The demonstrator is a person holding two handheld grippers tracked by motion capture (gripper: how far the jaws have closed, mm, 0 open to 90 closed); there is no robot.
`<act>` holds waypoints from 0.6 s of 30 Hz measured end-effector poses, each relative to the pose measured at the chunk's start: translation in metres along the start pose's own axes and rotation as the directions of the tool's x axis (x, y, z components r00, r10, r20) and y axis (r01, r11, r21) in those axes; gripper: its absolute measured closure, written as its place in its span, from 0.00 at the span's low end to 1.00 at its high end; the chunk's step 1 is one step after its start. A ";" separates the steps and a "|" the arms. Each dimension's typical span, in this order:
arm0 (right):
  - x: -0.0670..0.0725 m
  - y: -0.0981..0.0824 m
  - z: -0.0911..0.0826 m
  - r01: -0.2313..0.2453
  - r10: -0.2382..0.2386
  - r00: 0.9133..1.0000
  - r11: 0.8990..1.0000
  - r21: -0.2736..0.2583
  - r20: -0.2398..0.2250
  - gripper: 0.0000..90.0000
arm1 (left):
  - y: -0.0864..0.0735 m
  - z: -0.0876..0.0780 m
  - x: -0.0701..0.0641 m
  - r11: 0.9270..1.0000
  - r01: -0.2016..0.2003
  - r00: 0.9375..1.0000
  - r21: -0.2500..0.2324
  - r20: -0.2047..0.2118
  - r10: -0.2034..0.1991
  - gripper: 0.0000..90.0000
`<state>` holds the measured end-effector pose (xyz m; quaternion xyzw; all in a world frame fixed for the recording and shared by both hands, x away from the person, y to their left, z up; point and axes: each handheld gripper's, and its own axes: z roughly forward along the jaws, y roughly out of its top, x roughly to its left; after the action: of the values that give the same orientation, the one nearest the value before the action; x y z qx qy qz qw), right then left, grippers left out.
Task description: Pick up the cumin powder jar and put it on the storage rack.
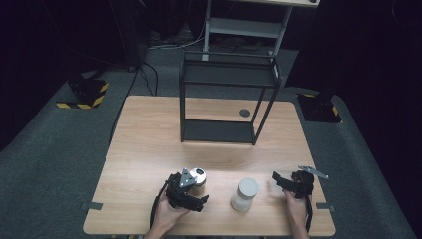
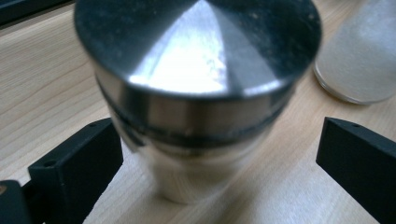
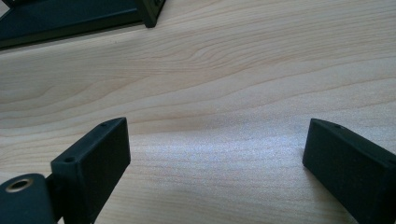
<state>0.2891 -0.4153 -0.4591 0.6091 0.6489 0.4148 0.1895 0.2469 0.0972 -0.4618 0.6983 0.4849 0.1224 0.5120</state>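
Standing upright on the table [image 1: 149, 149], the steel canister [image 1: 197, 180] has its long axis vertical and its flat, shiny lid facing up; it sits near the front edge, left of centre. The left tongs [image 1: 199, 191] are spread around it, one jaw on each side of the body, with a gap showing on both sides in the left gripper view, so nothing is clenched. That close view brings out what the high view cannot: the canister [image 2: 196, 102] has a dark band under the lid, a body that narrows toward its base, and a brushed lid with a bright wedge of reflection. At its right edge the frosted white jar [image 2: 362, 56] shows, blurred. From above, this jar [image 1: 245, 194] stands upright just right of the canister, apart from it, between the two hands. The left hand [image 1: 169, 211] comes in from the front edge and holds its tool low and roughly level, aimed right. The right hand [image 1: 296, 206] holds the right tongs [image 1: 275, 179] pointing left toward the jar; their jaws are released and wide over bare wood. Farther back stands a black two-tier metal rack [image 1: 226, 99], whose bottom shelf corner [image 3: 70, 18] appears in the right gripper view.
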 end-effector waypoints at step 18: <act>-0.001 0.000 0.000 -0.002 0.002 1.000 1.000 -0.002 -0.003 0.08 | 0.009 0.024 -0.015 1.000 0.002 0.997 0.013 -0.076 -0.001 0.10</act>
<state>0.2887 -0.4160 -0.4594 0.6090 0.6480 0.4165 0.1888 0.2605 0.0714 -0.4600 0.6961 0.5053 0.1457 0.4888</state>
